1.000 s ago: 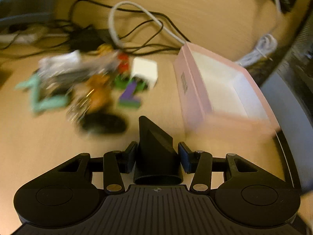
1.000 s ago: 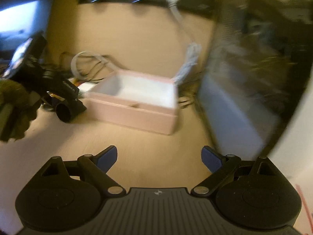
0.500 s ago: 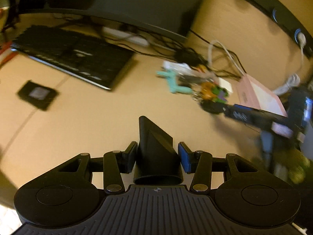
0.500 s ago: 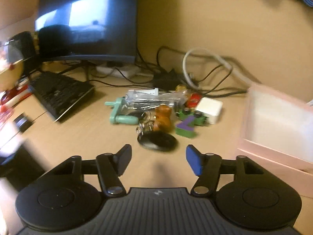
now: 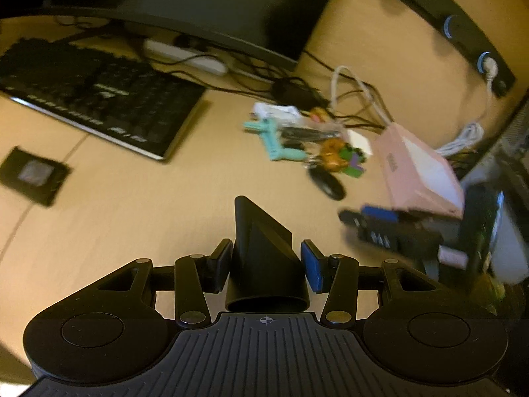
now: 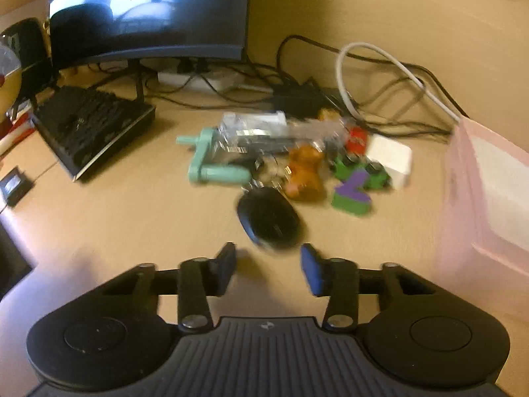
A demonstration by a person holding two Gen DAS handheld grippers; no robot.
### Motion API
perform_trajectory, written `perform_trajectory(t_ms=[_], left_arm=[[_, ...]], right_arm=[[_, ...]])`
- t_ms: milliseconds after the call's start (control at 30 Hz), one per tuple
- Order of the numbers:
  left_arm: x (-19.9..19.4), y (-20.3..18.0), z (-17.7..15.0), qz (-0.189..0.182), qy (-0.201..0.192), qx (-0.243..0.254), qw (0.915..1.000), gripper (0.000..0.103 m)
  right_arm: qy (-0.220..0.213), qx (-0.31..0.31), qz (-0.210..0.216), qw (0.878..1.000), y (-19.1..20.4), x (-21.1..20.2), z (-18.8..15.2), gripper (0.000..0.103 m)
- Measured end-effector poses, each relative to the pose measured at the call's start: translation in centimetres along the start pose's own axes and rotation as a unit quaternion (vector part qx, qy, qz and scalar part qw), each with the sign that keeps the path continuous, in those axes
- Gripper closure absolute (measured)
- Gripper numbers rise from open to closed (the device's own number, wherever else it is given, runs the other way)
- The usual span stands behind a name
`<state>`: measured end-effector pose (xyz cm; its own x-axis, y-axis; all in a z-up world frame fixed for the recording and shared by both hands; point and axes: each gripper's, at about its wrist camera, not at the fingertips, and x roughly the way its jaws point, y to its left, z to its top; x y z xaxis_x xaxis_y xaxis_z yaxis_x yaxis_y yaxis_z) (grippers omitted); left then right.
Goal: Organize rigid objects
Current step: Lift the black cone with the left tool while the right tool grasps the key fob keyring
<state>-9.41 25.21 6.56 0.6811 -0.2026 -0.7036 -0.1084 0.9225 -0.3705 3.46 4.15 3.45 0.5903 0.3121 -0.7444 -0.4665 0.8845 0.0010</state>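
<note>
Squeezing a black funnel-shaped nozzle, the left tool hangs over the desk. The right tool is apart, with the black oval fob at its 12 o'clock and the pink box at 2 o'clock.

1. Tabletop: pale wood-grain laminate, smooth, low sheen.
2. Black nozzle piece between the left tongs: matt moulded plastic.
3. Tong bodies: matt black plastic, ribbed top plate, bright metal pivot pins; right tongs carry blue pads.
4. Black oval object: smooth, slightly glossy plastic.
5. Pink box: matt, card-like walls.
6. Clear bag: shiny crinkled film.
7. White block: smooth plastic.
8. Mint handle: satin plastic.
</note>
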Motion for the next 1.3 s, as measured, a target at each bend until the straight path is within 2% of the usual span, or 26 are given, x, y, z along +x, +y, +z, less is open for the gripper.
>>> perform_trajectory(t_ms=[100, 200, 267, 400, 533, 600, 633, 767, 867, 967, 1033, 1067, 1133, 1200, 1300], left_arm=[[0.8, 0.0, 0.3, -0.028, 0.007, 0.000, 0.9996, 0.053], [1.1, 0.0, 0.8, -0.034, 0.010, 0.014, 0.9993, 0.053], [0.7, 0.4, 1.0, -0.033, 0.006, 0.018, 0.9993, 0.053], [-0.2, 1.9, 1.1, -0.024, 0.004, 0.013, 0.9996, 0.053], [-0.8, 3.6, 1.4, -0.019, -0.002, -0.005, 0.9998, 0.053], [-0.8, 4.2, 1.5, -0.022, -0.003, -0.013, 0.9997, 0.053], [-0.8, 4.4, 1.5, -0.024, -0.003, -0.016, 0.9996, 0.053], [0.1, 4.5, 1.6, -0.049, 0.007, -0.019, 0.9986, 0.053], [1.4, 4.0, 1.9, -0.069, 0.020, -0.006, 0.9974, 0.053], [2.3, 3.0, 1.9, -0.077, 0.028, 0.009, 0.9966, 0.053], [2.5, 2.3, 1.8, -0.074, 0.028, 0.012, 0.9968, 0.053], [2.4, 2.0, 1.7, -0.067, 0.028, 0.010, 0.9973, 0.053], [2.3, 1.7, 1.6, -0.058, 0.032, -0.003, 0.9978, 0.053], [2.2, 1.3, 1.4, -0.056, 0.037, 0.001, 0.9978, 0.053], [1.4, 0.9, 1.2, -0.036, 0.030, 0.013, 0.9988, 0.053]], right_arm=[[0.008, -0.019, -0.038, 0.999, -1.0, -2.2, -1.2, 0.064], [-0.028, -0.037, -0.053, 0.998, -0.3, -3.8, -0.8, 0.063], [-0.052, -0.032, -0.046, 0.997, 0.8, -3.6, 0.6, 0.063], [-0.057, -0.028, -0.016, 0.998, 3.5, -0.5, 4.1, 0.063], [-0.044, -0.056, -0.049, 0.996, 4.6, 4.1, 6.2, 0.063], [-0.028, -0.044, -0.047, 0.997, 3.7, 5.6, 6.7, 0.069], [-0.015, -0.033, -0.035, 0.999, 3.4, 6.0, 6.8, 0.076], [0.009, -0.010, -0.013, 1.000, 2.5, 4.5, 5.2, 0.078], [0.019, -0.004, -0.017, 1.000, 1.9, 2.0, 2.9, 0.078], [0.017, -0.054, -0.057, 0.997, 1.8, -0.7, 0.0, 0.078], [0.011, -0.086, -0.084, 0.993, 1.7, -2.2, -1.5, 0.070], [0.000, -0.082, -0.081, 0.993, 1.5, -2.8, -1.7, 0.064], [-0.020, -0.059, -0.059, 0.996, 1.1, -3.6, -1.6, 0.064], [-0.017, -0.047, -0.031, 0.998, 1.1, -3.5, -1.0, 0.064], [-0.024, -0.051, -0.020, 0.998, 1.2, -3.9, -0.9, 0.064]])
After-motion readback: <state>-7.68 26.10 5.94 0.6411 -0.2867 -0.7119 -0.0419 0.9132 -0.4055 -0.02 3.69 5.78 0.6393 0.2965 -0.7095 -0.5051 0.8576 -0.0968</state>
